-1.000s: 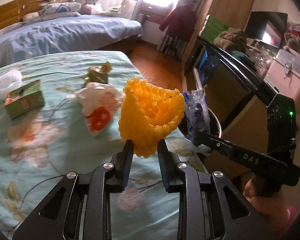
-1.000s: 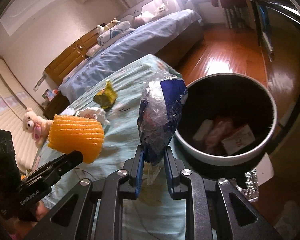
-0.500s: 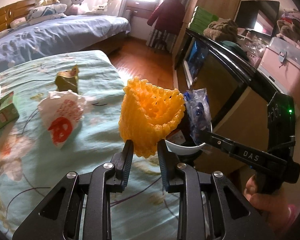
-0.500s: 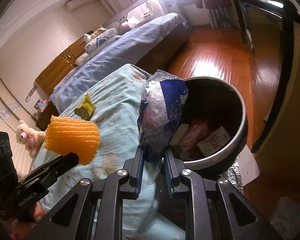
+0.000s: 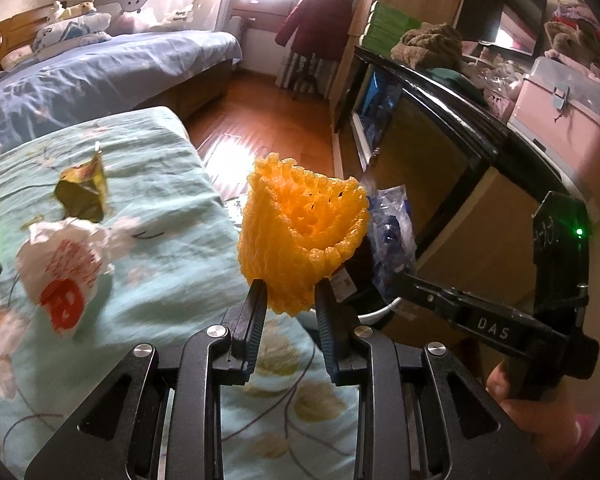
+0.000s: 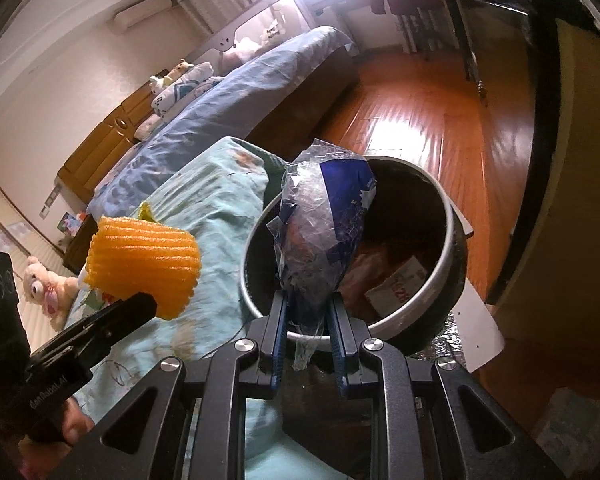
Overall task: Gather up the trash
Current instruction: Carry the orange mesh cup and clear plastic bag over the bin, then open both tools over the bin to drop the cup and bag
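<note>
My left gripper (image 5: 290,294) is shut on an orange foam fruit net (image 5: 300,228) and holds it in the air at the bed's right edge; the net also shows in the right wrist view (image 6: 144,260). My right gripper (image 6: 308,308) is shut on a crumpled clear-and-blue plastic bag (image 6: 324,236) and holds it over the near rim of a round black trash bin (image 6: 452,280) with a white inner rim. Paper and wrappers lie inside the bin. In the left wrist view the bag (image 5: 392,232) sits just right of the net.
On the floral bedspread (image 5: 172,248) lie a white plastic bag with red print (image 5: 64,264) and a green-yellow wrapper (image 5: 82,192). A black-framed cabinet (image 5: 440,148) stands to the right. Wooden floor (image 6: 420,120) lies beyond the bin. A second bed (image 5: 100,76) stands behind.
Both grippers have moved right toward the bin with their loads. The plastic bag now hangs over the bin's rim, and the bin looks closer in the right wrist view.
</note>
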Available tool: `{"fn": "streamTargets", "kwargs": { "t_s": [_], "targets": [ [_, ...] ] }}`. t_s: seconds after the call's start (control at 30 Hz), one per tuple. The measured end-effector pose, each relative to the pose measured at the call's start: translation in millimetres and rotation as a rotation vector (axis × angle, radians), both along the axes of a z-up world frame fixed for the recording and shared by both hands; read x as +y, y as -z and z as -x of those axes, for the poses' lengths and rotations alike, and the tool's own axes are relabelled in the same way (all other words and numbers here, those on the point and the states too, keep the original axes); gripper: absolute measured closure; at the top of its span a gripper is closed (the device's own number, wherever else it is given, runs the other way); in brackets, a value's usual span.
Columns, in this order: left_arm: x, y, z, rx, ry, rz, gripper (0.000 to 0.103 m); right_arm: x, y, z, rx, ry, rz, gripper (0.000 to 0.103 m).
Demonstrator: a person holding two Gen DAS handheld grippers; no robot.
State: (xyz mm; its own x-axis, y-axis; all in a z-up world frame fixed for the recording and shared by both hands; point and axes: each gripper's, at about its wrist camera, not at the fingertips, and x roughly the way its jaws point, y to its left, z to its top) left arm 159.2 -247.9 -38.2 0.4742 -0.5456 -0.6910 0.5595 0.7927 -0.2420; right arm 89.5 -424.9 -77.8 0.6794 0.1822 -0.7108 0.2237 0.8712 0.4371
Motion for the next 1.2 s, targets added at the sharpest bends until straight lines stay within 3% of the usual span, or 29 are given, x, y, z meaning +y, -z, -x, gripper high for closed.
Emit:
{"fn": "streamTargets", "kwargs": {
  "t_s": [1.2],
  "targets": [
    [-45, 16, -29, 0.035, 0.026, -0.035, 0.079, -22, 4, -23, 0.034, 0.031, 0.034, 0.082]
  ]
}}
